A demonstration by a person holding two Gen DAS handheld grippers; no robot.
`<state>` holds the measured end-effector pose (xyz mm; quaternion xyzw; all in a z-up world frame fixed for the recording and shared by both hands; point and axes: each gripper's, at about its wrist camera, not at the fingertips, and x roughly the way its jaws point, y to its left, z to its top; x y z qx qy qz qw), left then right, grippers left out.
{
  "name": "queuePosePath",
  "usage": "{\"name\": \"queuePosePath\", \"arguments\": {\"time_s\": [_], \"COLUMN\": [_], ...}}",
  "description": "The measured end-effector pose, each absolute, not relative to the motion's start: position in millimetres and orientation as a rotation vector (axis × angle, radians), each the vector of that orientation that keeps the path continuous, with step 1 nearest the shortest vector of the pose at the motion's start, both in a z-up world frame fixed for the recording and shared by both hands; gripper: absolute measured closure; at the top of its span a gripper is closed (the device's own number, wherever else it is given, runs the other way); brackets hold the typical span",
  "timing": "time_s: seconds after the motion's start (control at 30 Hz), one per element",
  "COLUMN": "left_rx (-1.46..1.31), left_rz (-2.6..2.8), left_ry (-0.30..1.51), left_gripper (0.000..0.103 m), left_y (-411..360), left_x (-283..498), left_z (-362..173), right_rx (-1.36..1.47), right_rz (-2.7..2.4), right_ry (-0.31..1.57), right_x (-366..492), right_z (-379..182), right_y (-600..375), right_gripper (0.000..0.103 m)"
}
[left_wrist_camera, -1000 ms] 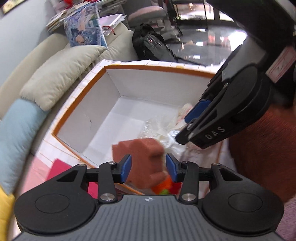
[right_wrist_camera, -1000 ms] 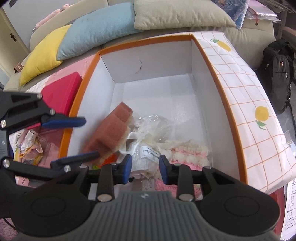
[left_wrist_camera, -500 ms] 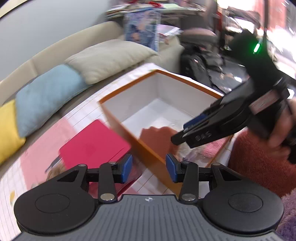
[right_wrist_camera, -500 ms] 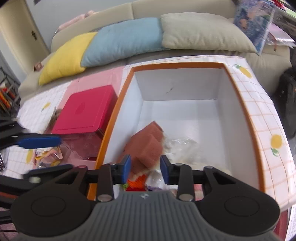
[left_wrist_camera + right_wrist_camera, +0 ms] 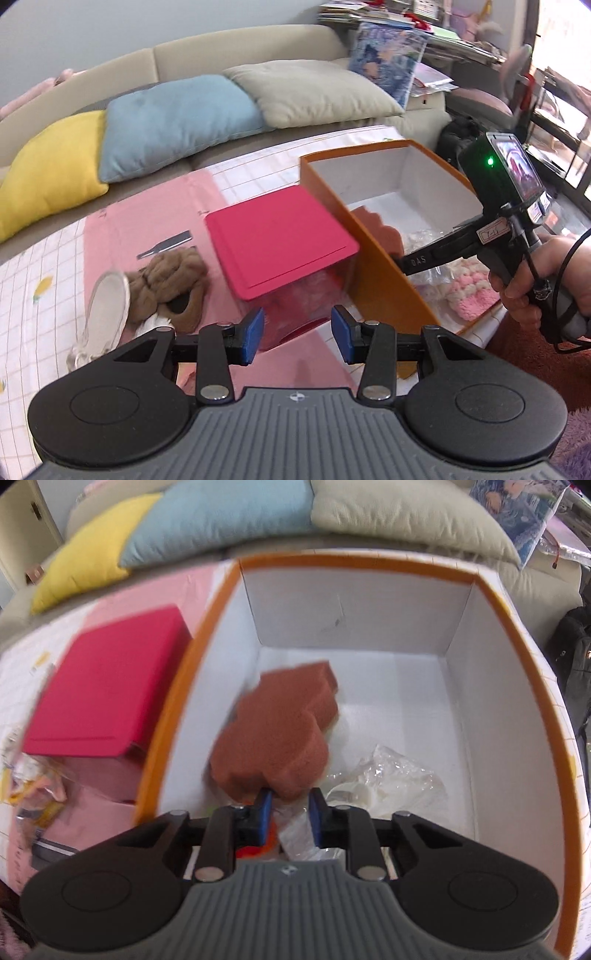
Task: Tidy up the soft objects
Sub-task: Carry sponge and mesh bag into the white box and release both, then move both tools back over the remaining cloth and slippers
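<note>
A brown sponge (image 5: pixel 280 731) stands tilted inside the orange-rimmed white box (image 5: pixel 177 701). Its near lobe sits between the blue pads of my right gripper (image 5: pixel 290 812), whose jaws are closing and pinch it. From the left wrist, that sponge (image 5: pixel 373 225) shows just over the box's orange wall (image 5: pixel 384 273), at the tips of the right gripper (image 5: pixel 397 258), which a hand (image 5: pixel 543 280) holds. My left gripper (image 5: pixel 297 336) is open and empty, above the pink cloth in front of the red box (image 5: pixel 277 232). A brown knitted piece (image 5: pixel 170 277) lies to its left.
The box also holds a crumpled clear plastic bag (image 5: pixel 388 779) and a pink-and-white knit (image 5: pixel 469 291). A red-lidded box (image 5: pixel 107 686) stands against its left wall. A whitish round thing (image 5: pixel 107 299) lies beside the brown knit. Yellow, blue and beige cushions (image 5: pixel 177 118) line the sofa behind.
My left gripper let go of the brown sponge in the box and swung out left over the pink cloth. My right gripper came onto the sponge and narrowed its jaws on it.
</note>
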<state>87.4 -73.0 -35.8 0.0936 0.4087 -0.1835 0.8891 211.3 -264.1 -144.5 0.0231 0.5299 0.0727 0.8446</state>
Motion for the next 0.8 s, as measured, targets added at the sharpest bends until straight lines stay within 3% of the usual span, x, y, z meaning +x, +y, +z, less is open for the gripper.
{"name": "queuePosePath", "arguments": {"time_s": [0.23,0.47,0.57,0.67,0.8], "left_rx": [0.161,0.106,0.090,0.059,0.020], "left_rz": [-0.349,-0.328,-0.314,-0.309,-0.291], "left_ry": [0.833,0.776,0.750,0.739,0.743], "left_gripper": [0.052,0.052,0.052,0.052,0.052], "left_y": [-55.5,-36.8,-30.4,-22.0,-9.7], "left_x": [81.8,75.0,72.4,70.4,66.1], "left_z": [-34.8,-28.5,-26.7,-26.2,-27.0], "right_rx": [-0.006,-0.030,-0.009,0.002,0.030], "right_rz": [0.147,0.145,0.148,0.155,0.197], "right_ry": [1.126,1.000,0.920,0.847,0.756], "right_x": [209.1,168.3,147.1,126.5,104.9], "right_z": [-142.3,-99.0,-76.5,-57.8,-39.2], "right_y": [-258.5,-257.9,-254.6,-243.4,-220.7], "right_gripper": [0.080,0.072,0.059,0.057,0.041]}}
